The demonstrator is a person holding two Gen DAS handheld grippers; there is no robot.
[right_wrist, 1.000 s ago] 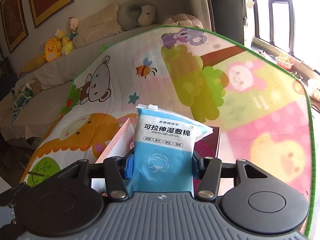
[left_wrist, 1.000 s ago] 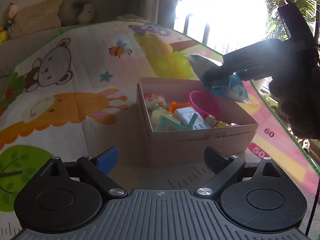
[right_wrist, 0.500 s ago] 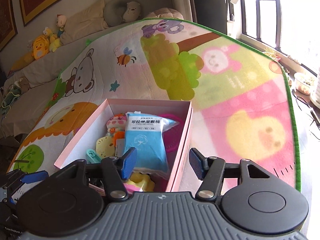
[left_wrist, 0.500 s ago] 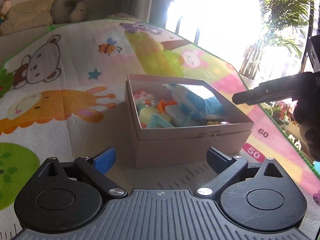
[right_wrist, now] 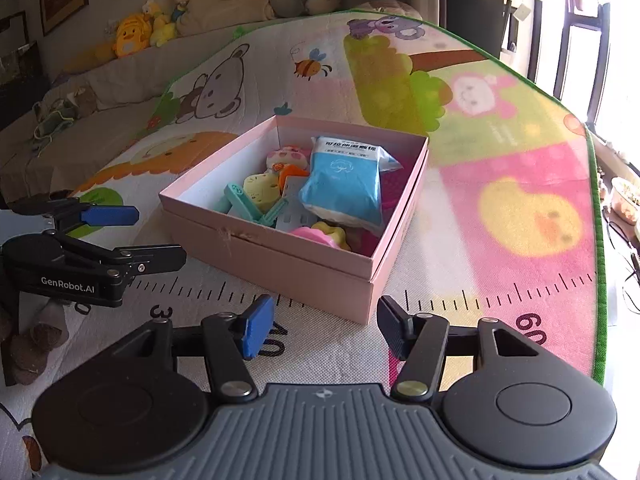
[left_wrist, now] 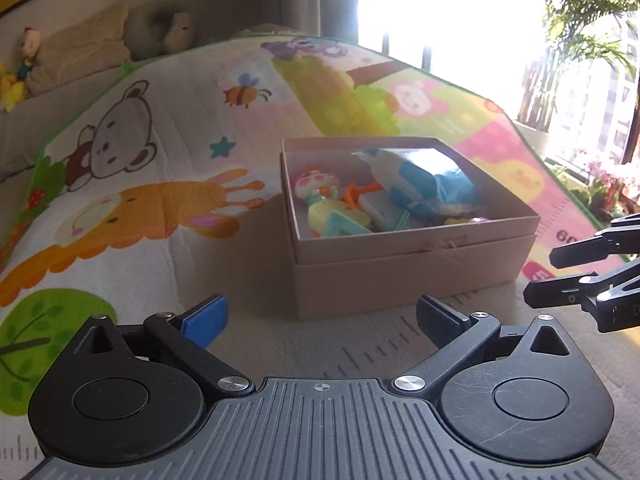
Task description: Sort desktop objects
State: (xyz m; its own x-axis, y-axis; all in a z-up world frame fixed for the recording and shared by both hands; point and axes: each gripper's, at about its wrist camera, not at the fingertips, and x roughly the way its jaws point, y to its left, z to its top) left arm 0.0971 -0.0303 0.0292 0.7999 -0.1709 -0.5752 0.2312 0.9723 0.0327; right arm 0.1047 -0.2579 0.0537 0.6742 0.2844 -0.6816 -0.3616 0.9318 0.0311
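A pink cardboard box (right_wrist: 280, 258) stands open on the play mat; it also shows in the left wrist view (left_wrist: 400, 268). A blue and white pack of wet cotton (right_wrist: 344, 184) lies in it on top of several small toys (right_wrist: 260, 188), and shows in the left wrist view (left_wrist: 424, 184) too. My right gripper (right_wrist: 324, 326) is open and empty, just in front of the box's near corner. My left gripper (left_wrist: 320, 316) is open and empty, in front of the box's near wall. Each gripper shows in the other's view: left (right_wrist: 160, 236), right (left_wrist: 540, 276).
A colourful cartoon play mat (right_wrist: 500, 160) with a printed ruler covers the surface. Stuffed toys (right_wrist: 132, 36) and cushions (right_wrist: 224, 4) lie on a couch at the back. A bright window (left_wrist: 460, 20) with plants is on the right.
My right gripper opened and dropped the wet cotton pack into the box, then drew back and down to the box's near corner. The left gripper stayed open near the box.
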